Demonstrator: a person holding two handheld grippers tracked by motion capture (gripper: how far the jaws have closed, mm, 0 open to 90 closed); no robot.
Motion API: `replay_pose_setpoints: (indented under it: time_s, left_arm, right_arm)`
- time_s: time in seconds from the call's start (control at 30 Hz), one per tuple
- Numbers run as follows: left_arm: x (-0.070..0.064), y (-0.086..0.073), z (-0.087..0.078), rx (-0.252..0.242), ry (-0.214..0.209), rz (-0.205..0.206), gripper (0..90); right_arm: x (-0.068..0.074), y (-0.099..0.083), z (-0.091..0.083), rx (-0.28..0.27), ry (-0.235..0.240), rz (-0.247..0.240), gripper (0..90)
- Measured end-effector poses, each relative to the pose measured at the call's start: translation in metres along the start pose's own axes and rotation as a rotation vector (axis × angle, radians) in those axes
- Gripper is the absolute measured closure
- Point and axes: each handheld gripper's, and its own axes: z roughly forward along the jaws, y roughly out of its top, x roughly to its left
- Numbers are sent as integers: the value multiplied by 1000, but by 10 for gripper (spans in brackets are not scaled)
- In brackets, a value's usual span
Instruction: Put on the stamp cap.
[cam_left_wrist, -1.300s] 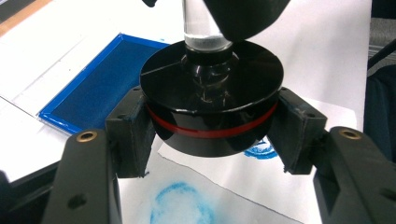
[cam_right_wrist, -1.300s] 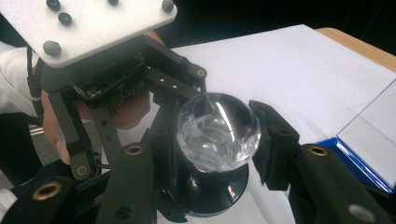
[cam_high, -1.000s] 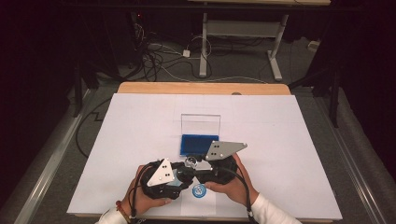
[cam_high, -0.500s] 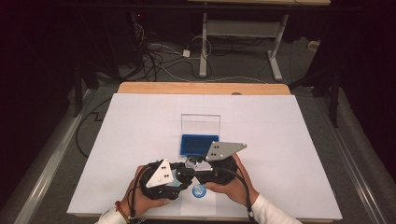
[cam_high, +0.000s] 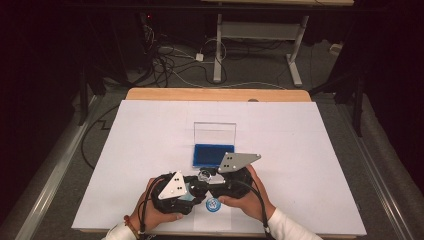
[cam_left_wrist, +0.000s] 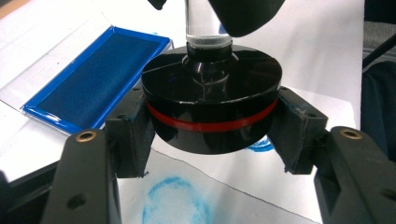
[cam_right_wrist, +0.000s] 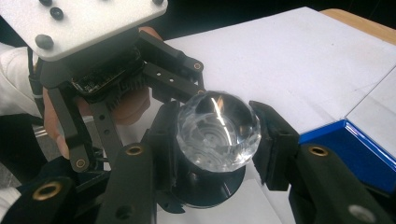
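Here, the stamp (cam_left_wrist: 212, 105), a round black body with a red band and a clear faceted knob (cam_right_wrist: 218, 131) on a clear stem, sits in the lower middle of the high view (cam_high: 204, 176), held just above the white sheet between both tools. In the left gripper view the left tongs (cam_left_wrist: 212, 126) pinch the black body from both sides, their padded jaws pressed against its wall at and below the red band. In the right gripper view the right tongs (cam_right_wrist: 215, 140) close on the clear knob, one pad touching each side of it, with the black body below it.

Just under the stamp lies a small white paper (cam_left_wrist: 261, 177) bearing a round blue ink print (cam_left_wrist: 175, 205), and another blue trace peeks out behind the stamp's right edge. In the high view a round blue print (cam_high: 213, 204) shows near the bottom edge of the table, between the two hands.

The blue ink pad (cam_high: 210, 155) lies open just above the grippers in the high view, its clear lid (cam_high: 215, 134) folded back toward the upper part of the frame. All rests on the table (cam_high: 310, 150), which is covered in white, with a wooden edge at the far side. The left hand (cam_high: 160, 210) and the right hand (cam_high: 247, 200) enter from the bottom of the frame, white sleeves at the wrists.
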Motion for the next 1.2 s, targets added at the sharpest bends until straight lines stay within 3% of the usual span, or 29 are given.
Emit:
replay_pose_setpoints:
  time_s: [0.63, 1.2]
  left_arm:
    - [3, -2, 4, -12, -25, -45, 317]
    - [1, -1, 6, -6, -27, -31, 330]
  right_arm:
    - [5, 1, 0, -2, -20, -27, 568]
    - [7, 3, -1, -6, -24, -46, 568]
